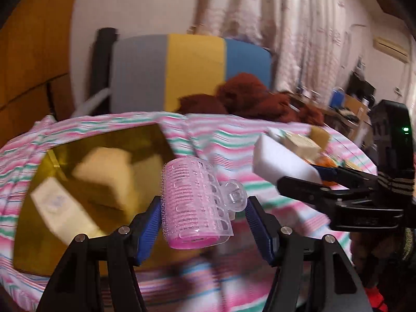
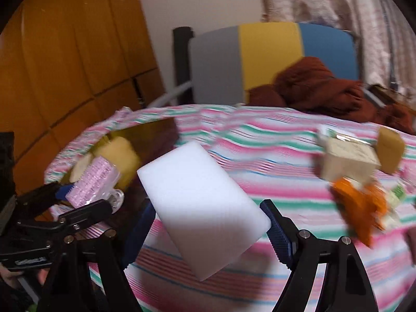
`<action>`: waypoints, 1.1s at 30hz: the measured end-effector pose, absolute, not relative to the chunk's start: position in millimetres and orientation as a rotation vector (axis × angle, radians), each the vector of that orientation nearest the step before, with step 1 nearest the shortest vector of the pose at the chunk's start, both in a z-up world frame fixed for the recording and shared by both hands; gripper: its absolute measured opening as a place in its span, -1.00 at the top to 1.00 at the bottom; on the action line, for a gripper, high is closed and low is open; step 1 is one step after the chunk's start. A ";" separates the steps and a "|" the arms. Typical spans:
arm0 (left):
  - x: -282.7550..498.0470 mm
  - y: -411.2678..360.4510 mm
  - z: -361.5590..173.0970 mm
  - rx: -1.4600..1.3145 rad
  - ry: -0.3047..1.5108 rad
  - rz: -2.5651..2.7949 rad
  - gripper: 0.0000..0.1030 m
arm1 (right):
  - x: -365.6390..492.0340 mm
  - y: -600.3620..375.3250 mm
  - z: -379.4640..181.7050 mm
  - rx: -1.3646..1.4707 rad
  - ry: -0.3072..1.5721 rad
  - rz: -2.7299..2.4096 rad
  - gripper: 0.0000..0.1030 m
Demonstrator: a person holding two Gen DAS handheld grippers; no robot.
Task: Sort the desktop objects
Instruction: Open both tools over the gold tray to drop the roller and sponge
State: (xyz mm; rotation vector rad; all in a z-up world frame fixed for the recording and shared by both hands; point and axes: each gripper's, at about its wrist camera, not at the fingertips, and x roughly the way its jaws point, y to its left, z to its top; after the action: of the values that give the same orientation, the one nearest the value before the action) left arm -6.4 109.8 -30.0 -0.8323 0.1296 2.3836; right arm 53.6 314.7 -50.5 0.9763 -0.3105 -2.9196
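Tongs on my left (image 1: pixel 202 221) grip a pink hair roller (image 1: pixel 195 205) and hold it near the yellow tray (image 1: pixel 33 236), where sponges (image 1: pixel 104 174) already lie, so I judge it is meant to go there. My right tongs (image 2: pixel 208 223) clamp a white foam block (image 2: pixel 200 205) above the striped desk (image 2: pixel 286 156), held up over its cloth. Other small things sit far right, blurred.
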 end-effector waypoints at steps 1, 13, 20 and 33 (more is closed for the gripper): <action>-12.7 100.9 -28.1 -0.830 0.123 2.411 -0.27 | 46.0 307.1 -46.8 0.962 -0.312 -2.896 -0.60; -118.8 32.5 -18.6 -0.895 0.074 2.619 -0.27 | -68.4 232.5 -47.4 1.068 -0.443 -2.715 -0.65; -151.7 18.8 -26.6 -0.976 0.049 2.622 -0.31 | -96.4 207.2 -61.3 1.130 -0.451 -2.620 -0.82; -113.9 28.1 -6.9 -0.891 -0.028 2.572 -0.34 | -46.3 260.9 -57.1 1.040 -0.581 -2.725 -0.86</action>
State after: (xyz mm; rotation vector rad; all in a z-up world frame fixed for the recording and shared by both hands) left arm -113.9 28.1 -6.9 -0.8913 -0.0275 2.5719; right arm -46.3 260.9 -57.1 1.0398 -0.5809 -2.7253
